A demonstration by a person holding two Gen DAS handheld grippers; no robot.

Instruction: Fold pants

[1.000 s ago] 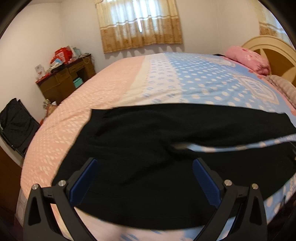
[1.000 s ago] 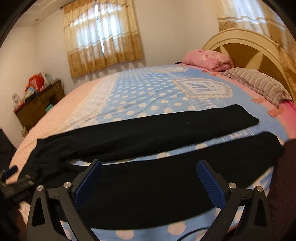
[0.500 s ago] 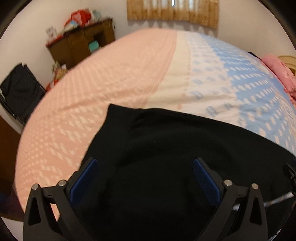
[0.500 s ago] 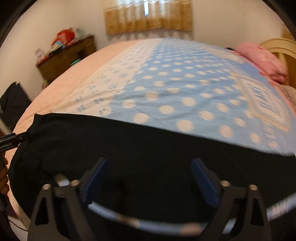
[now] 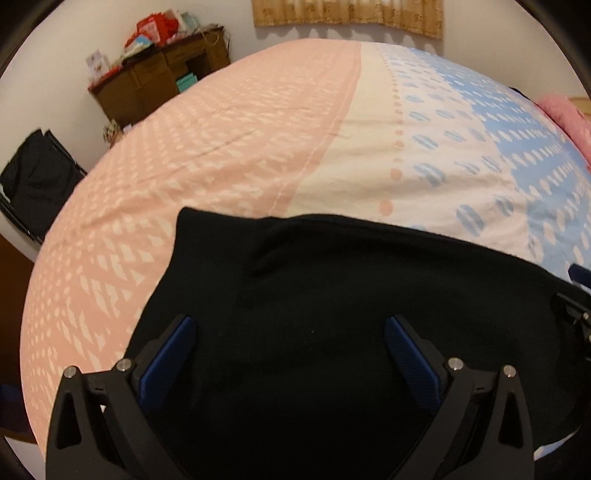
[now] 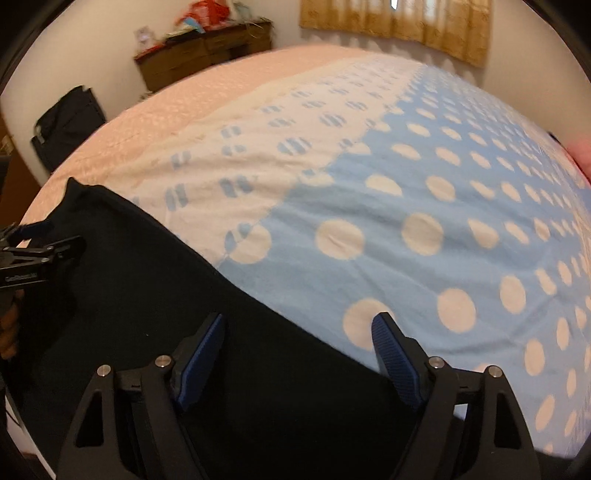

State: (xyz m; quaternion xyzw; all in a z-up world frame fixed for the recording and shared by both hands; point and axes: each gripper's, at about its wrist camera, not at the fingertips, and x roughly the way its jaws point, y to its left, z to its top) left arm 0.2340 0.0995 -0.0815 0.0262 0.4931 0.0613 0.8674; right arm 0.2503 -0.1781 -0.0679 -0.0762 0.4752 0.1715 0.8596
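Since a second ago both your cameras have tipped down and closed in: the headboard and pillows have dropped out of view, and the two separate trouser legs seen earlier now read as one dark band. Your left gripper (image 5: 288, 328) hovers over the black pants (image 5: 332, 332) with its jaws spread wide, nothing between the blue pads (image 5: 168, 358); whether the tips touch the cloth cannot be told. Your right gripper (image 6: 297, 325) is likewise spread apart and holds nothing, its left pad over the black pants (image 6: 166, 314) and its right pad over the blue dotted bedspread (image 6: 424, 236).

Pants lie flat along the near edge of the bed, waist end toward the pink part of the bedspread (image 5: 221, 147), far edge slanting across the white and blue parts. One shallow crease shows near the upper edge in the left view.

Right view: left gripper (image 6: 48, 243) enters at the frame's left edge over the waist corner.

Background: wooden desk (image 5: 155, 81) with clutter, curtain (image 6: 399, 26), dark bag (image 5: 33, 184) against the wall.
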